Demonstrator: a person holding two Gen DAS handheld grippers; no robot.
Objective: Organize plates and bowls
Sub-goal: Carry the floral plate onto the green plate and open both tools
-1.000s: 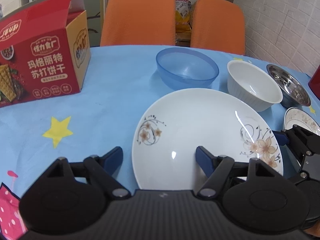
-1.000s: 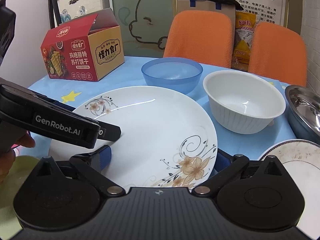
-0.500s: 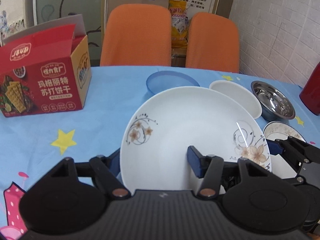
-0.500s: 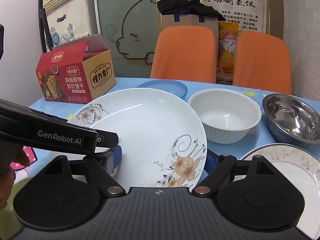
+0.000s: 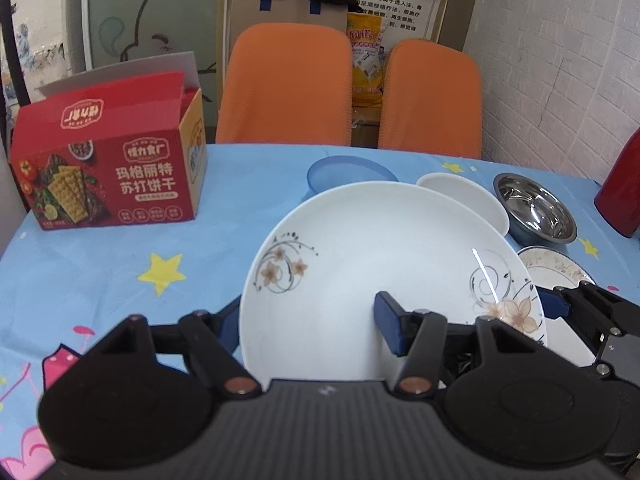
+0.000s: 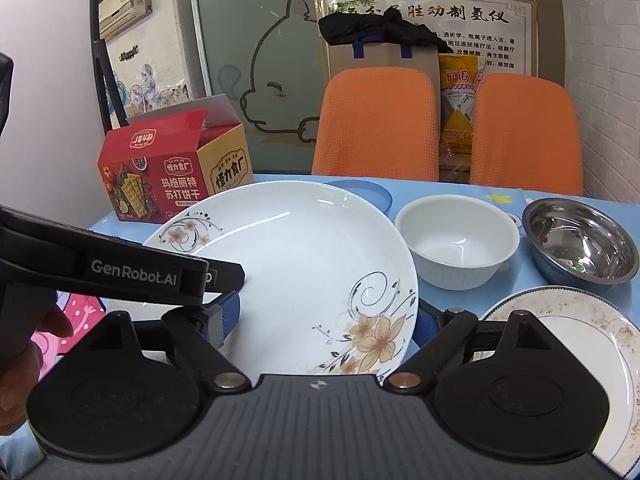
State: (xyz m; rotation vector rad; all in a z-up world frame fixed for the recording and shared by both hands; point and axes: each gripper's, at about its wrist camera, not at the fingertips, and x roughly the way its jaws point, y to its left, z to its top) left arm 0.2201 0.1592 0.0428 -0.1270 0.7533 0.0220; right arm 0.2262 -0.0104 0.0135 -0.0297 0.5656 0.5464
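Observation:
A large white plate with flower prints (image 5: 384, 256) (image 6: 304, 264) is lifted and tilted above the blue tablecloth. My left gripper (image 5: 312, 326) is shut on its near left rim. My right gripper (image 6: 328, 320) is shut on its near right rim, and shows in the left wrist view (image 5: 592, 316). Behind the plate stand a blue bowl (image 5: 348, 172) (image 6: 380, 194), a white bowl (image 5: 468, 196) (image 6: 456, 240) and a steel bowl (image 5: 536, 208) (image 6: 580, 248). A smaller speckled plate (image 5: 560, 268) (image 6: 568, 348) lies at the right.
An open red cracker box (image 5: 112, 176) (image 6: 172, 172) stands at the left back of the table. Two orange chairs (image 5: 288, 84) (image 6: 376, 124) stand behind the table. A red container (image 5: 624, 188) is at the far right edge.
Both grippers have lifted the flowered plate off the table and tilted its far edge up. It now hides part of the blue and white bowls.

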